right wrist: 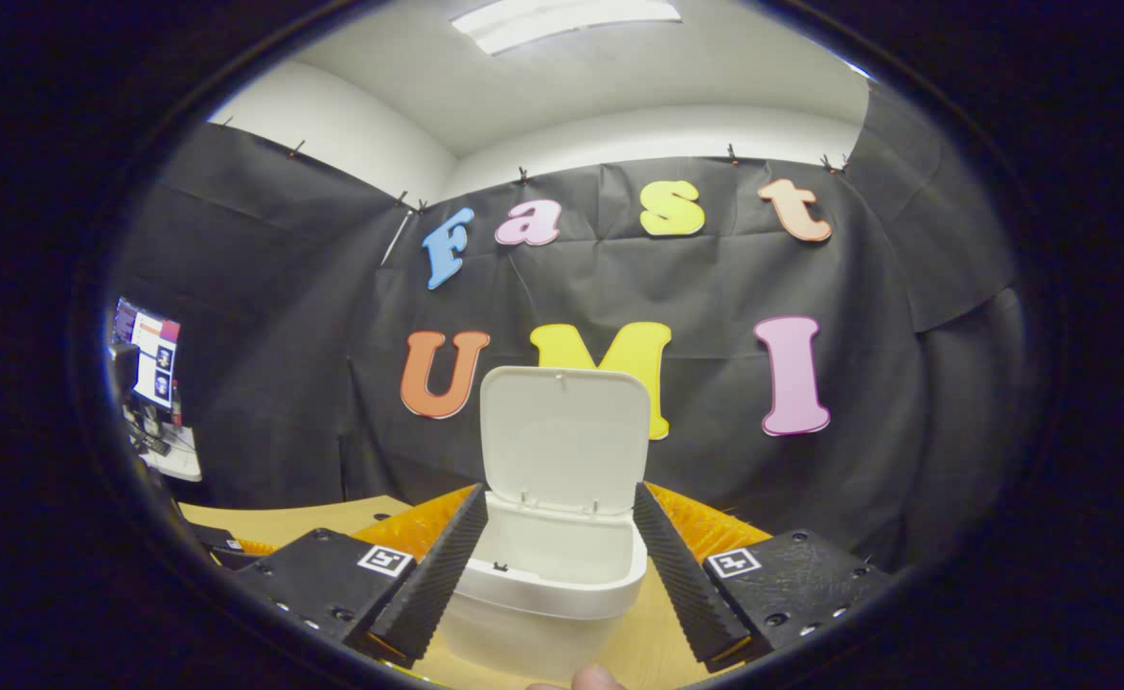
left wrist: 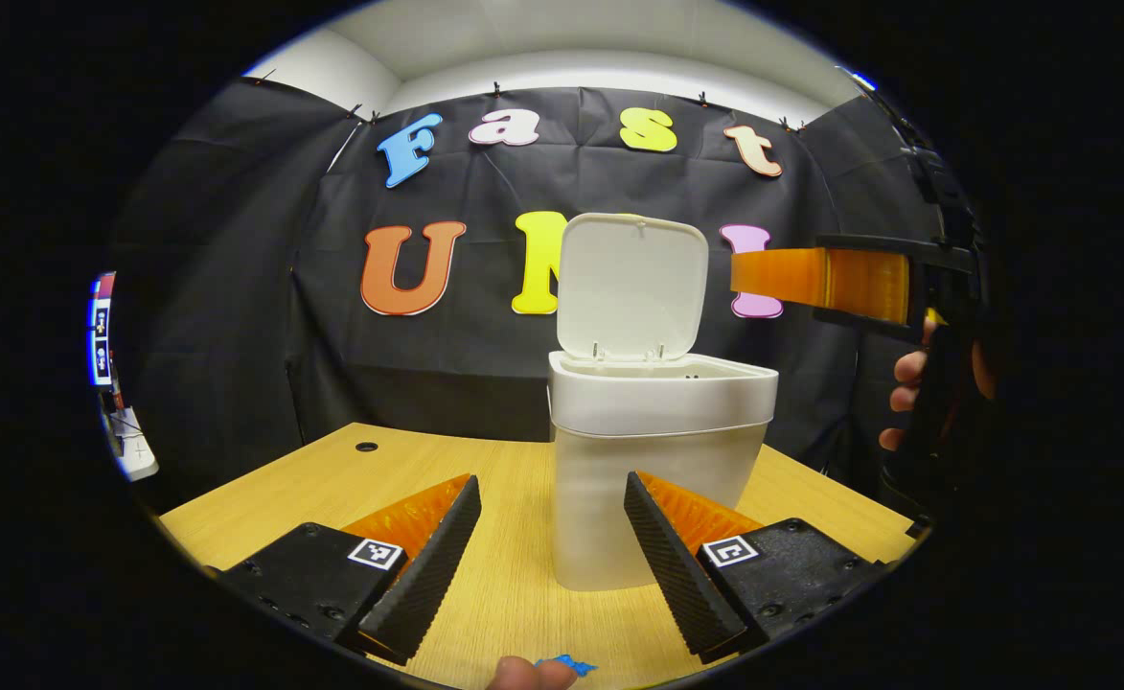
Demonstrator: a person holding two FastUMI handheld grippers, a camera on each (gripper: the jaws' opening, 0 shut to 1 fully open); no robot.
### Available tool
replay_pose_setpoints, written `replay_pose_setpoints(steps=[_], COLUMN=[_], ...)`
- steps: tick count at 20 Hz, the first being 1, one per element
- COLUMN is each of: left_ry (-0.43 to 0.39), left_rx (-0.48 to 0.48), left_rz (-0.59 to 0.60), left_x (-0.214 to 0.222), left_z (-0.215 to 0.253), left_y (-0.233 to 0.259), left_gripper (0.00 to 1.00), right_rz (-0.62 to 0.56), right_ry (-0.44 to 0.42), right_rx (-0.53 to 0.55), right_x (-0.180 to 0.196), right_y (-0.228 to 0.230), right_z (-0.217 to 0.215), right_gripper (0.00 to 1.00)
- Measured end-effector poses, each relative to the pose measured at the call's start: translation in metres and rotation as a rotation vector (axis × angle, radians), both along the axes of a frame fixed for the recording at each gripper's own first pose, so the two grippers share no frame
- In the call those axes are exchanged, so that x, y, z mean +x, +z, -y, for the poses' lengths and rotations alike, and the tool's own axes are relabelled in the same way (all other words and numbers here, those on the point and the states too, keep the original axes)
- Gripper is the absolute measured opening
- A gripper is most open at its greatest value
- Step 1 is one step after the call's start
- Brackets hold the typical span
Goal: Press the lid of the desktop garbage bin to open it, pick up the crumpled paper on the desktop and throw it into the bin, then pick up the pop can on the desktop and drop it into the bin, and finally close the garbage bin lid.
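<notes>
Now | one bin, lid up | left gripper, right gripper: two, both spread, empty

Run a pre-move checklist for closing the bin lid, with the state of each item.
1. Lid up: ok, it stands upright behind the opening.
2. Bin standing on the table: ok, upright.
3. Paper and can inside: cannot tell, neither view shows the bin's bottom.
4. Left gripper free: ok, fingers apart, nothing between them, low in front of the bin.
5. Right gripper free: ok, fingers apart, empty, above the bin's front rim.
6. Path to the lid: ok, nothing lies between the right gripper and the lid.
</notes>
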State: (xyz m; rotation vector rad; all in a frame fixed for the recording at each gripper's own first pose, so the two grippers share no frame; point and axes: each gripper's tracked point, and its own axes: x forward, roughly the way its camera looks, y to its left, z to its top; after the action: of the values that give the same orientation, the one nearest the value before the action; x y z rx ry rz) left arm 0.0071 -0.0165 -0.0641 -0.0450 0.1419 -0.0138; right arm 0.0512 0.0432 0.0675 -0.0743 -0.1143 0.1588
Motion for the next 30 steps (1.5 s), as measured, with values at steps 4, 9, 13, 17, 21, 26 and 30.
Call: replay_pose_setpoints(steps=[4, 9, 13, 17, 21, 26, 30], left_ry=[-0.007, -0.017, -0.017, -0.012, -0.013, -0.009, -0.004], left_rx=[-0.032, -0.012, 0.015, 0.035, 0.029, -0.006, -0.016], left_rz=[-0.025, -0.058, -0.11, -0.155, -0.216, -0.304, -0.368], left_x=[-0.002, -0.012, -0.024, -0.042, -0.056, -0.076, -0.089], left_z=[0.002, 0.008, 0.012, 0.015, 0.019, 0.026, 0.026], left_y=[-0.007, -0.021, -0.045, -0.069, -0.098, -0.141, -0.171], left_gripper=[0.98, 0.98, 0.98, 0.98, 0.98, 0.98, 0.98], right_rz=[-0.028, -0.089, -0.084, -0.09, -0.121, -0.149, -0.171], right_ry=[0.0, -0.004, -0.02, -0.017, -0.04, -0.08, -0.092], right_rx=[0.031, 0.052, 0.004, -0.017, -0.015, -0.008, 0.023], right_x=[-0.021, -0.043, -0.057, -0.072, -0.081, -0.092, -0.102], right_y=[-0.018, -0.04, -0.055, -0.08, -0.105, -0.129, -0.146], right_z=[0.009, 0.022, 0.032, 0.034, 0.046, 0.064, 0.072], right_gripper=[0.95, 0.95, 0.95, 0.95, 0.95, 0.95, 0.95])
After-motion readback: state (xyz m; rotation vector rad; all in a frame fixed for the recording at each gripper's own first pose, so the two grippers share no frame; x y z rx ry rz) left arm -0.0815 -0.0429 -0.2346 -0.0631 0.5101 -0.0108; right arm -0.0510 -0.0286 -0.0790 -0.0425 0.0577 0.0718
